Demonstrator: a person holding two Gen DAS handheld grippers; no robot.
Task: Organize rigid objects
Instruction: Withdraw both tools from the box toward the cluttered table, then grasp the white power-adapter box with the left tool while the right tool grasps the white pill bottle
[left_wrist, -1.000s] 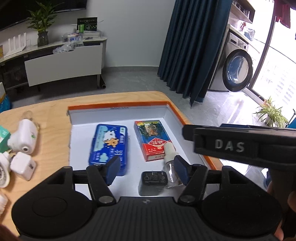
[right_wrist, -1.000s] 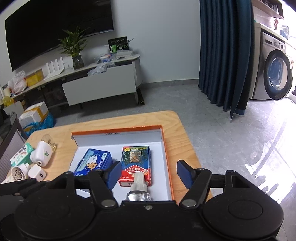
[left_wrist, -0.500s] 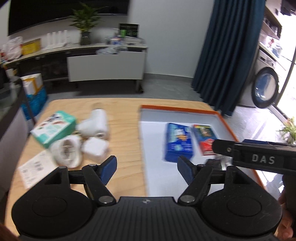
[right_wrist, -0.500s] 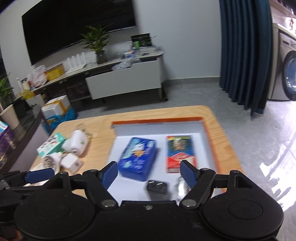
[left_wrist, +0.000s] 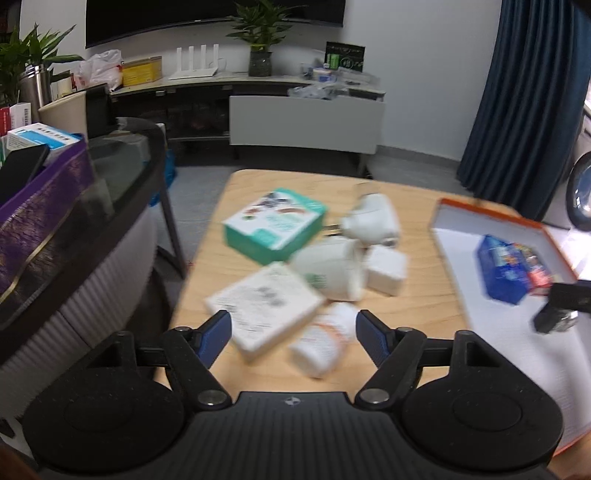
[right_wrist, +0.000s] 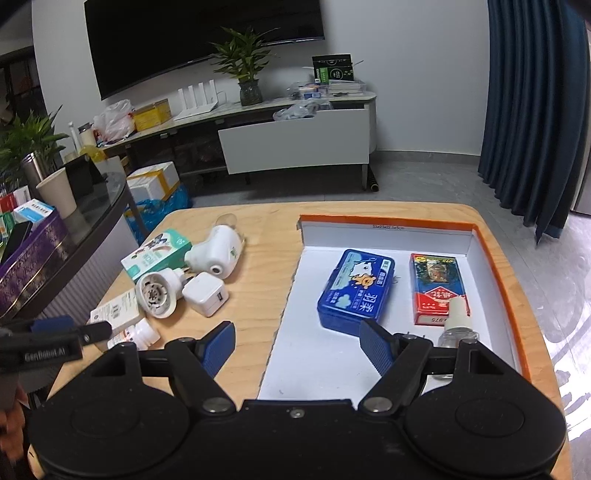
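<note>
A white tray with an orange rim (right_wrist: 495, 258) on the wooden table holds a blue tin (right_wrist: 356, 293), a red card box (right_wrist: 437, 291) and a small clear bottle (right_wrist: 456, 328). Left of it lie a teal box (right_wrist: 157, 254), white plug-in devices (right_wrist: 216, 253), a white charger cube (right_wrist: 205, 293), a flat white box (right_wrist: 116, 314) and a pill bottle (right_wrist: 138, 334). My left gripper (left_wrist: 293, 334) is open and empty above the pill bottle (left_wrist: 319, 345) and flat box (left_wrist: 264, 306). My right gripper (right_wrist: 297, 345) is open and empty over the tray's left edge.
A glass side table (right_wrist: 92, 206) with a purple box and a paper cup stands to the left. A TV stand (right_wrist: 295, 136) and blue curtain (right_wrist: 535, 110) are behind. The left gripper shows at the right wrist view's left edge (right_wrist: 55, 339).
My left gripper has swung left from over the tray to the loose items on the table. My right gripper has drawn back and shifted left, off the clear bottle. Both stay open.
</note>
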